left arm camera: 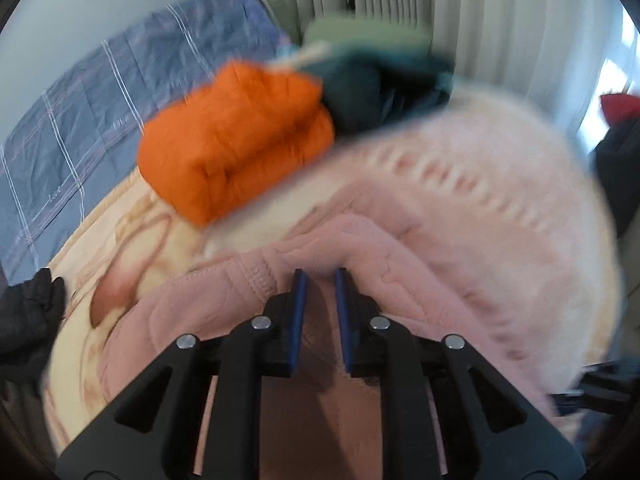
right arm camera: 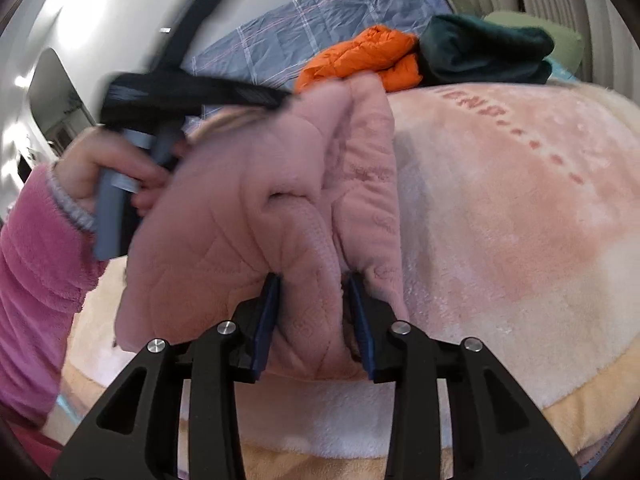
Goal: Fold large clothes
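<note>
A pink quilted garment (right arm camera: 256, 208) hangs bunched above the bed, held up between both grippers. My right gripper (right arm camera: 314, 280) is shut on a thick fold of its lower edge. My left gripper (left arm camera: 320, 276) is shut on another fold of the same pink garment (left arm camera: 224, 304). In the right wrist view the left gripper (right arm camera: 276, 98) shows at the upper left, blurred, held by a hand in a pink fleece sleeve, with its tips at the garment's top edge.
A pink and cream fleece blanket (right arm camera: 500, 220) covers the bed. A folded orange jacket (left arm camera: 236, 136) and a folded dark green garment (right arm camera: 484, 50) lie at the far side, before a blue checked quilt (left arm camera: 100, 108). A black garment (left arm camera: 28, 320) lies at left. Curtains (left arm camera: 480, 12) hang behind.
</note>
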The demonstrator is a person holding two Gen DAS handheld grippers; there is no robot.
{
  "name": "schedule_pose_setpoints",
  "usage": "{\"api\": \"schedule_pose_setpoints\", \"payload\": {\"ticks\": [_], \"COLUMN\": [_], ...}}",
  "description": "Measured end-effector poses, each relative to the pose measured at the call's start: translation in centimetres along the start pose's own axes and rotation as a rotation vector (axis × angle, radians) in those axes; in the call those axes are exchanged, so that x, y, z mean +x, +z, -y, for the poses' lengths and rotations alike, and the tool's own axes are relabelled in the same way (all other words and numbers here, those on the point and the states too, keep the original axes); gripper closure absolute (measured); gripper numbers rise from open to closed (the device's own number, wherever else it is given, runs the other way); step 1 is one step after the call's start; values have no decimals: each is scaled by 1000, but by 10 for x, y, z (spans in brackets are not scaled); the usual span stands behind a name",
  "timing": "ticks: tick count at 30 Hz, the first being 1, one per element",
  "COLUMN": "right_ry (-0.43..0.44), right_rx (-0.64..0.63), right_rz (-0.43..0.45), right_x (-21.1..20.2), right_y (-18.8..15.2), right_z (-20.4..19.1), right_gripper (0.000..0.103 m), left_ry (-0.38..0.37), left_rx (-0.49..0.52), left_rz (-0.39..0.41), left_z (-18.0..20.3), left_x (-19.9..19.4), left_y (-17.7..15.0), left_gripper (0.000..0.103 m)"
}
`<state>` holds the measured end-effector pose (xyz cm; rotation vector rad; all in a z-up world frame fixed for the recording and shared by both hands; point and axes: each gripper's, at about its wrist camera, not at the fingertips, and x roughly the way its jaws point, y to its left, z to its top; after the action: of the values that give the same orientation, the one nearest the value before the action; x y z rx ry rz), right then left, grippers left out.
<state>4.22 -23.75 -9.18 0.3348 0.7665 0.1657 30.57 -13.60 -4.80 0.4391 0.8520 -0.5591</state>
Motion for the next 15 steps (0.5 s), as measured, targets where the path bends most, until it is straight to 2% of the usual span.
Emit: {"api": "schedule_pose_setpoints", "payload": {"ticks": [2,5,7,10,15], "right_ry": [-24,22,41,16,23], "right_rx": [-3,51,68,26,26], "right_rz": [5,-8,-6,-4,-34], "right_x": [3,10,12,11,7], "right_y": [1,2,1,0,6], "right_z": [0,14,19,14,13], "right_gripper": [67,66,66,66,66], "left_ry": [17,-7,-25,-38,-23], "left_rx": [4,-23,-47,-62,-74], "left_rz": [-32,-47,-40,-26,7], "left_z": [1,-4,-8,-9,-10], "left_x": [17,23,23,20,7], "left_y": [1,-1,-3,-5,-7], "left_gripper": [89,89,89,88,87]}}
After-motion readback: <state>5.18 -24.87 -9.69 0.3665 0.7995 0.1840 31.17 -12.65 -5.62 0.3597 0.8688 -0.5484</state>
